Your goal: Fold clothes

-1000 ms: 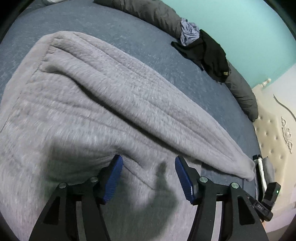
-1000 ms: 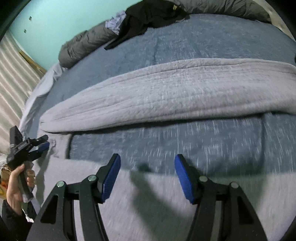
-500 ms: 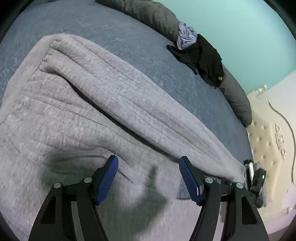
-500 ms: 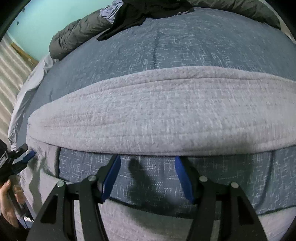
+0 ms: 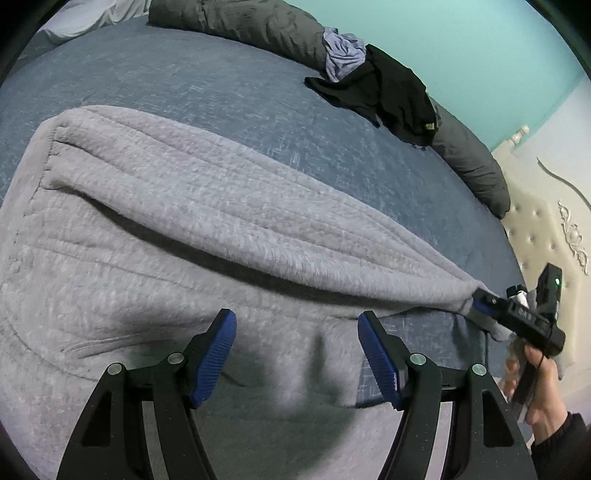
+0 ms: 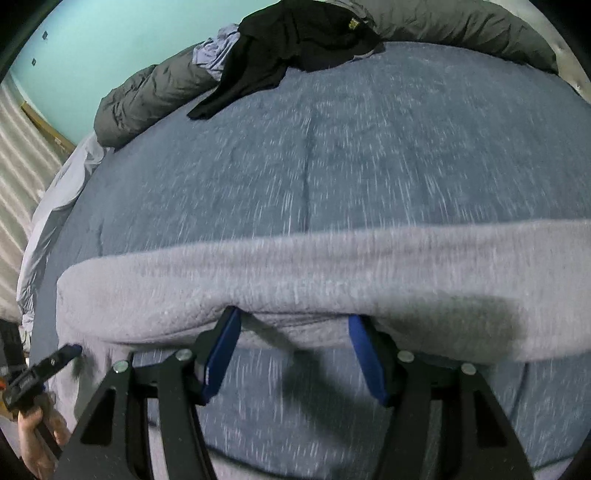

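A grey fleece garment [image 5: 155,221] lies spread on the blue bed cover [image 5: 207,81], one long leg [image 6: 332,266] folded across it. My left gripper [image 5: 295,332] hovers open over the garment's near part, with nothing between its blue pads. In the right wrist view my right gripper [image 6: 293,319] stands open at the leg's near edge, and the fabric edge hangs over its fingertips without being pinched. The left wrist view shows the right gripper [image 5: 491,310] at the leg's far right end, held by a hand [image 5: 535,384]. The left gripper [image 6: 55,362] shows at the right wrist view's lower left.
A black garment [image 5: 388,92] and a pale lilac one [image 5: 343,55] lie on a rolled dark grey duvet [image 5: 251,26] along the bed's far side. A cream tufted headboard [image 5: 546,221] is at the right, a teal wall behind.
My right gripper has moved forward from the garment's near part, over the strip of blue cover, to the folded leg's edge. My left gripper drew back a little and its jaws widened slightly.
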